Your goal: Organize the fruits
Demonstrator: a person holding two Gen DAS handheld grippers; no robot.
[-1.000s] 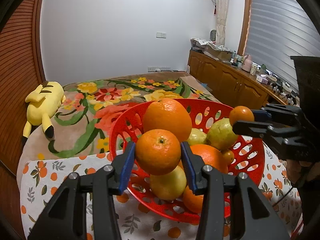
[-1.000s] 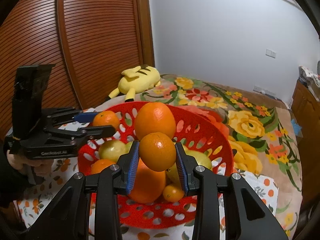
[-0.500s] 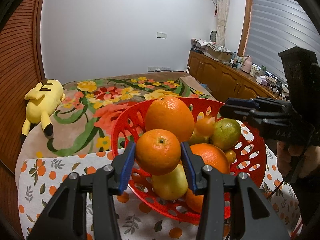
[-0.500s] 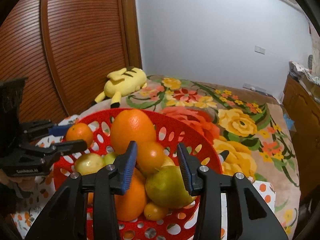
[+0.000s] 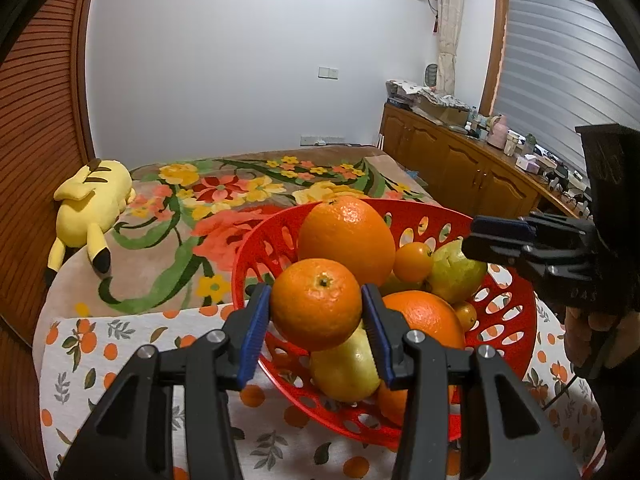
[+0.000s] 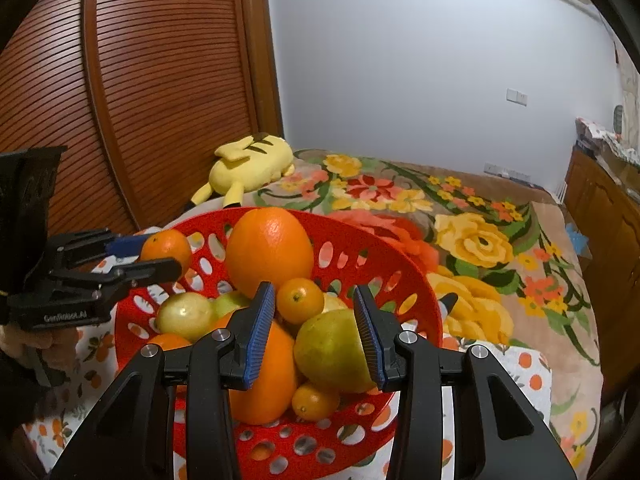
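My left gripper [image 5: 315, 294] is shut on a medium orange [image 5: 316, 314], held just above the near rim of the red perforated basket [image 5: 516, 308]. The right wrist view shows that gripper [image 6: 156, 256] and its orange [image 6: 168, 246] at the basket's left edge. My right gripper [image 6: 313, 290] hangs open over the basket [image 6: 400, 256], its pads pressing nothing. A small orange [image 6: 300, 300] lies in the pile just beyond its tips, beside a big orange [image 6: 270, 250] and a green pear [image 6: 332, 356]. In the left wrist view the right gripper [image 5: 474, 236] is at the basket's right side.
The basket stands on a cloth printed with oranges [image 5: 100, 356], with several other fruits in it. Behind is a flowered blanket [image 5: 224, 200] with a yellow plush toy [image 5: 90, 208]. A wooden cabinet [image 5: 460, 168] lines the right wall and a slatted wooden door [image 6: 140, 100] the left.
My right gripper opened and let go of the small orange, which now lies in the basket by the big orange. The left gripper kept still with its orange.
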